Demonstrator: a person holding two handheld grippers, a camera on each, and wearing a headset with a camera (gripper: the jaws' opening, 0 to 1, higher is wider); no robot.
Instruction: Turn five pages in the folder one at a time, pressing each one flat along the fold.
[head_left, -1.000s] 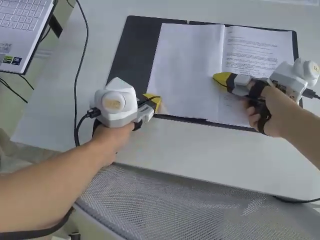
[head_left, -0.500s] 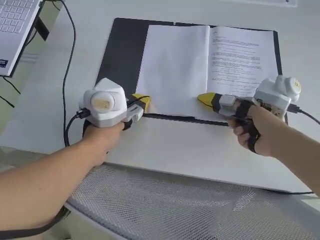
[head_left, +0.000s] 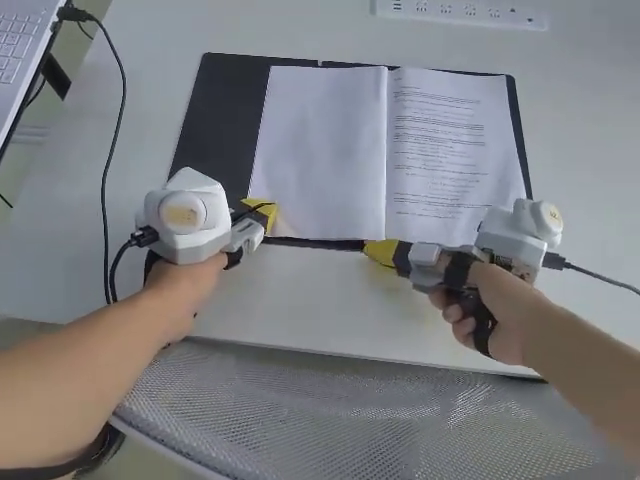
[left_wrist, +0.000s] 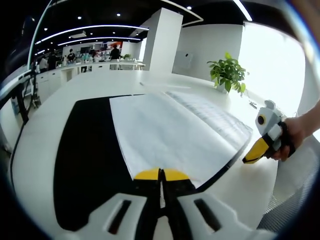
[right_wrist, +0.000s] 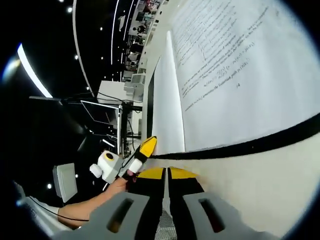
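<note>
Back off the page (head_left: 455, 150), my right gripper (head_left: 374, 251) sits at the near edge of the open folder (head_left: 215, 120). My left gripper (head_left: 260, 213) rests by the blank sheet's corner. Both are clenched, empty. Paper looks thin and floppy, so I'd pinch a free corner.

Brightness: the head view is bright and even; the white table (head_left: 330, 300) is close to washed out.
Light source: a blown-out window (left_wrist: 272, 60) on the right of the left gripper view; ceiling strip lights (left_wrist: 90, 31) above a darker room.
Shadows: soft and faint, with a thin dark line along the folder (head_left: 215, 120) at the table's near edge.
Glare: the blank page (head_left: 320, 150) reads as almost pure white, and the window bleaches the table's far right edge.
Sharpness: print on the right page (head_left: 450, 150) is too small to read; the forearm (head_left: 80, 380) is soft.
Distortion: fisheye bends the folder's edges in both gripper views.
Near focus: the left gripper (left_wrist: 161, 174) and right gripper (right_wrist: 166, 173) look slightly soft.
</note>
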